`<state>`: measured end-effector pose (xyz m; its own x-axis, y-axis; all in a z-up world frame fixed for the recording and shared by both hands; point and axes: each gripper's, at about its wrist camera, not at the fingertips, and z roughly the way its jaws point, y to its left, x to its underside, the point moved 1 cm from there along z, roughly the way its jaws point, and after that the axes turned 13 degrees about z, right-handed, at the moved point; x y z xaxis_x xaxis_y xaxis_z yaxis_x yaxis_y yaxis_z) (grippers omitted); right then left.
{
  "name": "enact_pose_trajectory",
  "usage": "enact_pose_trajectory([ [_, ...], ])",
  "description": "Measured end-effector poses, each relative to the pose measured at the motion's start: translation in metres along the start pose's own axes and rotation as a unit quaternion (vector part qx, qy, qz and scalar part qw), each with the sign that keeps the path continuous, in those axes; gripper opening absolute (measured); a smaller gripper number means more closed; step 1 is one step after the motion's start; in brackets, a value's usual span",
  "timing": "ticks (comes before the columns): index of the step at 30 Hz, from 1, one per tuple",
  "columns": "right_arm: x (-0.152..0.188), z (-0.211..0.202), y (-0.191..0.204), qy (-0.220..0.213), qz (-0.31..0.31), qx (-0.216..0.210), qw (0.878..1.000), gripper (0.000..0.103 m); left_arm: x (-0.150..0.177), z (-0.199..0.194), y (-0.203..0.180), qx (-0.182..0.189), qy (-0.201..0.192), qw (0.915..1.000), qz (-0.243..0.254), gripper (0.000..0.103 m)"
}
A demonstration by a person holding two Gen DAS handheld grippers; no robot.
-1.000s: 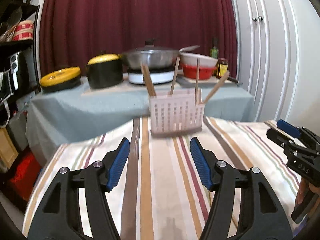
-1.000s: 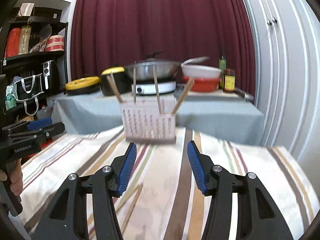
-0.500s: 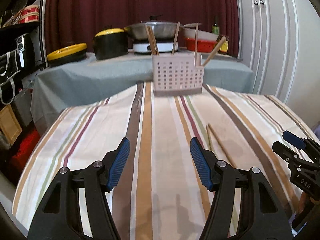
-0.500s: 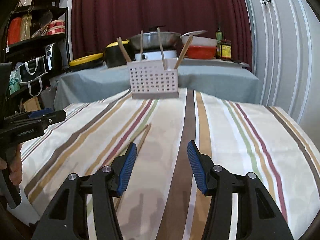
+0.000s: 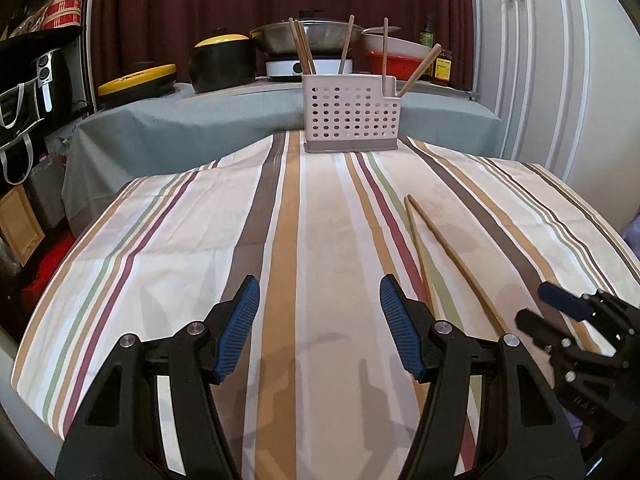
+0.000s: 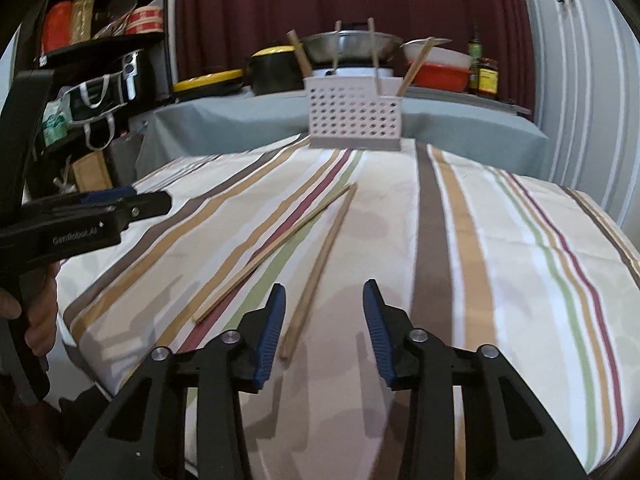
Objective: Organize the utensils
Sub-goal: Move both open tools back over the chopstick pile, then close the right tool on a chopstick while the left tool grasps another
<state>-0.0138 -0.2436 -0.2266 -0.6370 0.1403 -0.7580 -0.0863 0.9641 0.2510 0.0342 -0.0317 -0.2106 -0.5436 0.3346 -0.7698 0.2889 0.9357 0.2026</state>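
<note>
Left cam: the left gripper (image 5: 320, 322) has backed off from the holder (image 5: 351, 114) at the table's far end, jaws spread and empty, so two chopsticks (image 5: 448, 252) now show on the cloth. Right cam: the right gripper (image 6: 324, 326), also spread, has dropped around the nearer chopstick (image 6: 320, 268), so I'd guess that's the next grab.
</note>
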Motion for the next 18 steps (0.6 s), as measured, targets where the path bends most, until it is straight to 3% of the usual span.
enact_pose_trajectory([
  [4, 0.008, 0.006, 0.004, 0.014, -0.006, -0.002, 1.000, 0.035, 0.006, -0.001, -0.005, 0.007, 0.004, 1.0000, -0.002, 0.061],
  [9, 0.011, 0.010, 0.000, 0.025, 0.007, -0.005, 1.000, 0.020, 0.012, -0.001, -0.019, 0.030, 0.003, 0.9995, 0.006, 0.061],
  [18, 0.015, 0.008, 0.001, 0.026, 0.010, -0.011, 1.000, 0.014, 0.018, 0.006, -0.048, 0.065, 0.009, 0.9975, 0.028, 0.061],
])
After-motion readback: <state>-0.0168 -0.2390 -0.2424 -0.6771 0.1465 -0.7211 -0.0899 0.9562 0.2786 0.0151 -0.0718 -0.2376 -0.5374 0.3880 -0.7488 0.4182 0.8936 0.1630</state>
